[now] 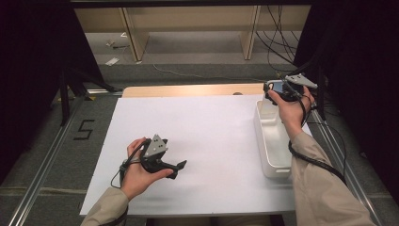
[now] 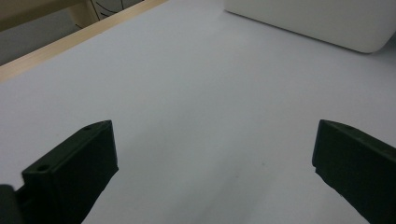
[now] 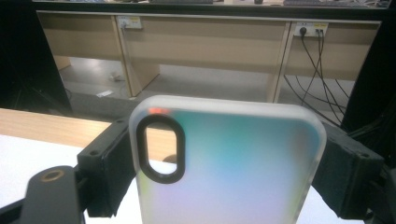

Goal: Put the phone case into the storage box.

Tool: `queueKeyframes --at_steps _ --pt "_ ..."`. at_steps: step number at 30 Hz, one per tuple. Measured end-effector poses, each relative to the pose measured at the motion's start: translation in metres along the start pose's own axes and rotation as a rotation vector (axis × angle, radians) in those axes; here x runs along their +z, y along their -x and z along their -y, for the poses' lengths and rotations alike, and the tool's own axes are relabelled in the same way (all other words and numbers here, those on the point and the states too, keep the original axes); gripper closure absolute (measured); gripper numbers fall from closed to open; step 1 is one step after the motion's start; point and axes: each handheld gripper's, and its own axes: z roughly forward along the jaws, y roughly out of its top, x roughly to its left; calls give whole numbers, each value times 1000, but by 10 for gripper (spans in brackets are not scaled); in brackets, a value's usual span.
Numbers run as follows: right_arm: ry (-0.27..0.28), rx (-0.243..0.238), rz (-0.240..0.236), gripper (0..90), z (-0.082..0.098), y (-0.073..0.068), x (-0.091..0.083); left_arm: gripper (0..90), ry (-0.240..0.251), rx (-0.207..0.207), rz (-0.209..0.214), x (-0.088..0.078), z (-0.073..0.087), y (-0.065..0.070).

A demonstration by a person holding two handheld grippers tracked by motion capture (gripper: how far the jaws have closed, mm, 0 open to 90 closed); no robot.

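A frosted phone case [image 3: 229, 163] with a black-rimmed oval camera cutout stands upright between the jaws of my right gripper [image 3: 226, 135], which is shut on its two long edges. In the high view that right gripper [image 1: 277, 88] is held above the far end of a white bin [image 1: 270, 150]. My left gripper [image 1: 179, 169] rests low over the white sheet [image 1: 202, 127] at the front left, pointing right. Its jaws stand wide apart with nothing between them [image 2: 215, 126]. The bin's wall [image 2: 317, 21] lies farther off ahead of it.
The white sheet covers a wooden tabletop whose bare far edge [image 1: 188, 90] shows. Behind the table are wooden desks [image 3: 205, 42] with wall sockets and hanging cables [image 3: 317, 60]. A "5" mark [image 1: 83, 129] is on the floor at the left.
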Motion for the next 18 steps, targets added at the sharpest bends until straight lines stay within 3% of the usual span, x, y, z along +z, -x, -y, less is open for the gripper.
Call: queueKeyframes --at_steps 18 --pt "-20 -5 4 180 5 0 6 0 1 -1 1 0 0 0"
